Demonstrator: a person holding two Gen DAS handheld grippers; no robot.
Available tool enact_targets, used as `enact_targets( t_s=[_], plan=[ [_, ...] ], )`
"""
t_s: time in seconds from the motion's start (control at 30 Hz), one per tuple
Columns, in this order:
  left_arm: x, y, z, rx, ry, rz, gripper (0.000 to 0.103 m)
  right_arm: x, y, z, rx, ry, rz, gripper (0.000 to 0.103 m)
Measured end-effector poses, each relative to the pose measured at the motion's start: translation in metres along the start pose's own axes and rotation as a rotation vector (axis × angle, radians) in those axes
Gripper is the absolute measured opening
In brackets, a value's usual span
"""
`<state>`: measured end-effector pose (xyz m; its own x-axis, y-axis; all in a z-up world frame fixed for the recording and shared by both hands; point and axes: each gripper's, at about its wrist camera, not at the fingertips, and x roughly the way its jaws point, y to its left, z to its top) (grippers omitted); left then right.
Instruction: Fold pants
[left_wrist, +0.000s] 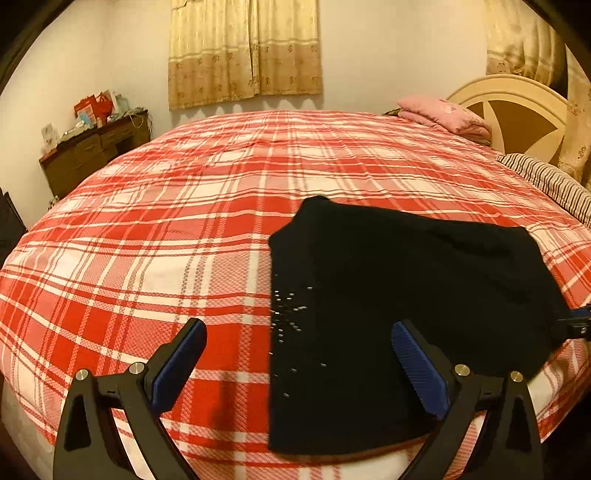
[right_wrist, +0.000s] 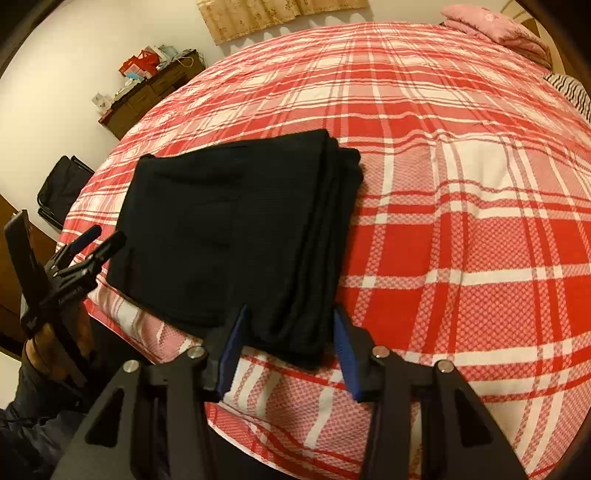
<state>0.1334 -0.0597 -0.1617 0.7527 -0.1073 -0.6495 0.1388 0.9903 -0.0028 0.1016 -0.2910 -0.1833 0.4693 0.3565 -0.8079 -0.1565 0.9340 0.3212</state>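
Note:
The black pants (left_wrist: 406, 295) lie folded into a thick rectangle near the front edge of the bed. In the right wrist view the pants (right_wrist: 229, 221) show stacked layers along their right side. My right gripper (right_wrist: 290, 338) has come down on the near right corner, and both blue pads press against the layered edge between them. It shows as a dark tip (left_wrist: 580, 325) at the far right of the left wrist view. My left gripper (left_wrist: 299, 343) hovers wide open over the pants' left edge, holding nothing. A person's hand holds this left gripper (right_wrist: 105, 236) left of the pants.
A red and white plaid bedspread (left_wrist: 184, 221) covers the bed. A pink folded blanket (left_wrist: 443, 114) and a striped pillow (left_wrist: 546, 181) lie by the headboard (left_wrist: 517, 110). A cluttered wooden dresser (left_wrist: 96, 155) stands by the wall at left, with a dark bag (right_wrist: 62, 188) on the floor.

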Motion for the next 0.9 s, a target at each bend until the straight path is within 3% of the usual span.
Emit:
enact_targets(
  t_s=[0.27, 0.47, 0.6, 0.8, 0.9],
  plan=[
    [0.013, 0.002, 0.002, -0.017, 0.029, -0.025, 0.101, -0.028, 0.003, 0.022, 0.045, -0.113, -0.061, 0.064],
    [0.016, 0.001, 0.002, -0.017, 0.039, -0.031, 0.101, -0.003, 0.01, 0.042, 0.031, -0.096, -0.047, 0.065],
    [0.02, -0.001, 0.004, -0.013, 0.049, -0.041, 0.101, 0.01, 0.002, 0.038, 0.028, -0.069, -0.099, 0.067],
    [0.027, -0.002, 0.006, -0.032, 0.069, -0.057, 0.101, 0.012, -0.01, 0.036, 0.037, -0.072, -0.035, 0.069],
    [0.022, -0.005, 0.01, -0.018, 0.07, -0.03, 0.101, 0.012, -0.011, 0.034, 0.02, -0.077, -0.016, 0.07]
  ],
)
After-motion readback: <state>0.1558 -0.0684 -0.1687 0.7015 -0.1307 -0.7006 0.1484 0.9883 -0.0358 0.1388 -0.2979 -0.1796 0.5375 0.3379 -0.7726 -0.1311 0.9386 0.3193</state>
